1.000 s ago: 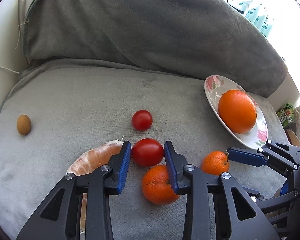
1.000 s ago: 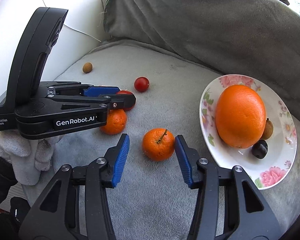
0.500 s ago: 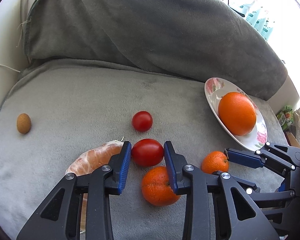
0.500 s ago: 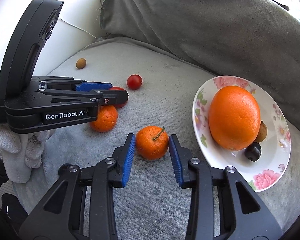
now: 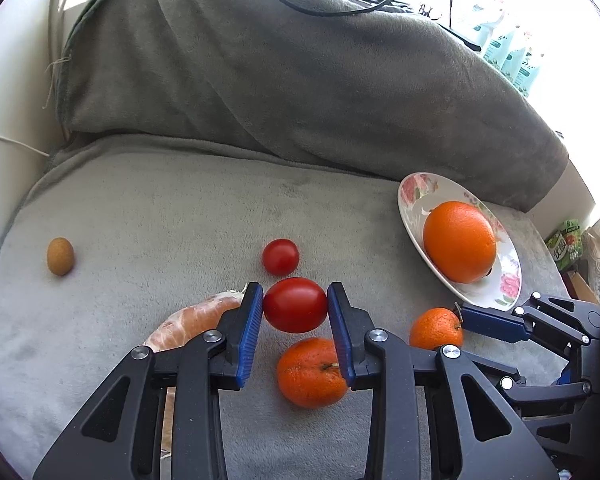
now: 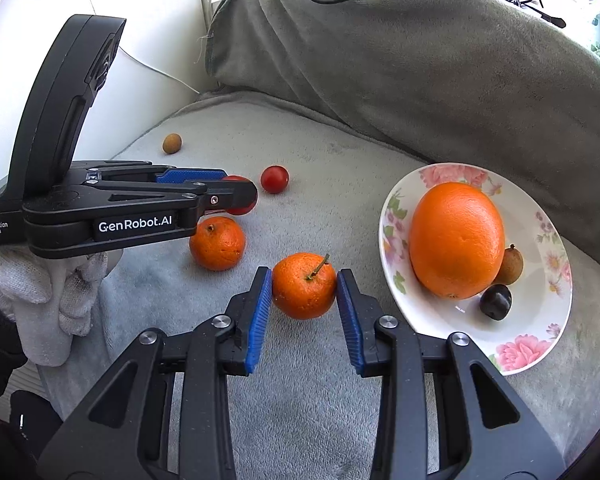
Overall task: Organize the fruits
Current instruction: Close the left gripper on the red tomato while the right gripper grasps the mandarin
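Observation:
My left gripper [image 5: 295,306] is shut on a large red tomato [image 5: 295,305], its blue pads touching both sides. My right gripper [image 6: 304,286] is shut on a small stemmed mandarin [image 6: 304,285]. A second mandarin [image 5: 311,372] lies on the grey cushion below the left gripper. A smaller tomato [image 5: 281,256] lies just beyond it. A floral plate [image 6: 540,344] at the right holds a big orange [image 6: 456,240], a brown fruit [image 6: 511,264] and a dark fruit [image 6: 496,301].
A small brown fruit [image 5: 60,256] lies alone at the cushion's far left. A peeled citrus piece [image 5: 192,322] lies beside the left finger. A draped grey backrest [image 5: 300,80] rises behind. A white wall [image 6: 100,0] borders the left side.
Both grippers have closed: the left onto the large tomato, the right advancing around and closing onto the stemmed mandarin.

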`<state>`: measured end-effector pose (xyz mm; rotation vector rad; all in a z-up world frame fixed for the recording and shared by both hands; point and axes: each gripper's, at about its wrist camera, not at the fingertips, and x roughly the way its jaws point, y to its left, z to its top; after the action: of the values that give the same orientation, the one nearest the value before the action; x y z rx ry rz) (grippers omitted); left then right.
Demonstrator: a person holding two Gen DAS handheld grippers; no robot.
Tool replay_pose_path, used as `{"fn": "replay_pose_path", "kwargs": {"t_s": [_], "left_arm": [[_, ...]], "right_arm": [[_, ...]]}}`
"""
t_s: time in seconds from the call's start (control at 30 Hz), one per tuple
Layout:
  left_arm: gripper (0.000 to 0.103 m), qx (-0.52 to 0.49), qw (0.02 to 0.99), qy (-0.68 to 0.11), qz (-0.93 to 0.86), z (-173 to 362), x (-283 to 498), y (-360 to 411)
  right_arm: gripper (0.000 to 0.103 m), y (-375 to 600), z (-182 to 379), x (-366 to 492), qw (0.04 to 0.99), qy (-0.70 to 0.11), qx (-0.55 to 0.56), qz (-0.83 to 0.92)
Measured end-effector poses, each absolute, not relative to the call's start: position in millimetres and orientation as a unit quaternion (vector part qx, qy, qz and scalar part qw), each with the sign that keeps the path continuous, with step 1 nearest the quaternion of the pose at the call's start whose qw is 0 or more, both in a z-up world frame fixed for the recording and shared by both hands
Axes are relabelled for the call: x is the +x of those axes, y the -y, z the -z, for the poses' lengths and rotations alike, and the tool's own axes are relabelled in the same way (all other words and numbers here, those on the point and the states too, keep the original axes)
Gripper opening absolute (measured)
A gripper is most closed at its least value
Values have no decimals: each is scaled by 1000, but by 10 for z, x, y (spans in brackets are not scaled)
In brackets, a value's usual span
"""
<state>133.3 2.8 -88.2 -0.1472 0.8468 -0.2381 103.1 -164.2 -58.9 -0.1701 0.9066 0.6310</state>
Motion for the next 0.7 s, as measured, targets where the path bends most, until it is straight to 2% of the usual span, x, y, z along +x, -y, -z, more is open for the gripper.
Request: {"fn": "replay_pose_path", "kwargs": {"t_s": [0.7], "left_arm": [[32, -49, 910, -377, 164, 544, 1436, 525]], "right_arm": [[35, 2410, 231, 1047, 881, -396, -28, -256]]}}
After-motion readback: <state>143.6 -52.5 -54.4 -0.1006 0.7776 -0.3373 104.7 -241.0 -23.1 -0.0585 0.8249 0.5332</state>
